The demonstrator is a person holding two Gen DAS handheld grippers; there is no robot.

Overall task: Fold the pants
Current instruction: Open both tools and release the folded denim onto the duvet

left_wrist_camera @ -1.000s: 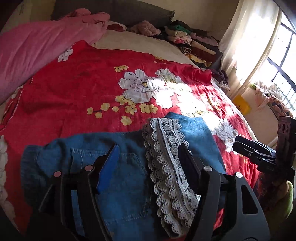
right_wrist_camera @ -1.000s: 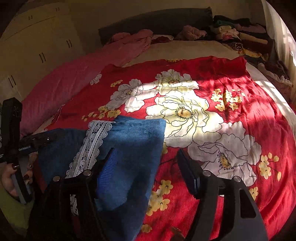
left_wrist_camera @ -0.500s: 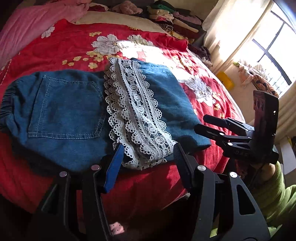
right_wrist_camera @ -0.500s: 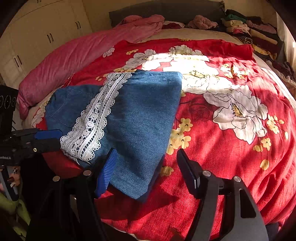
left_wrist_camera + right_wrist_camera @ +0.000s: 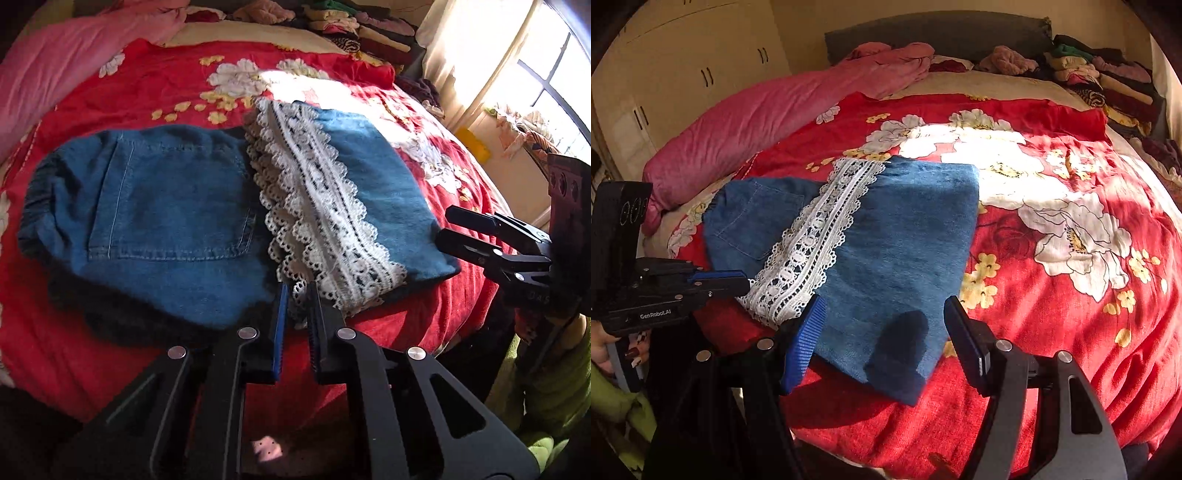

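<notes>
Blue denim pants (image 5: 162,218) with a white lace band (image 5: 317,206) lie folded on the red flowered bedspread (image 5: 155,81). My left gripper (image 5: 295,295) is shut on the near edge of the lace band, at the fold's front edge. It also shows in the right wrist view (image 5: 738,280), closed by the lace (image 5: 812,236). My right gripper (image 5: 882,325) is open, its fingers on either side of the denim's near corner (image 5: 886,347). It shows at the right in the left wrist view (image 5: 447,229), beside the denim's right edge.
A pink quilt (image 5: 768,114) lies along the bed's left side. A stack of folded clothes (image 5: 1100,77) sits at the far right corner. Cupboards (image 5: 701,74) stand behind, a bright window (image 5: 546,74) to the right. The bed's front edge is just below the grippers.
Both grippers have pulled back toward the bed's front edge. My left gripper has closed on the lace band's near edge. My right gripper stays open and now straddles the denim corner.
</notes>
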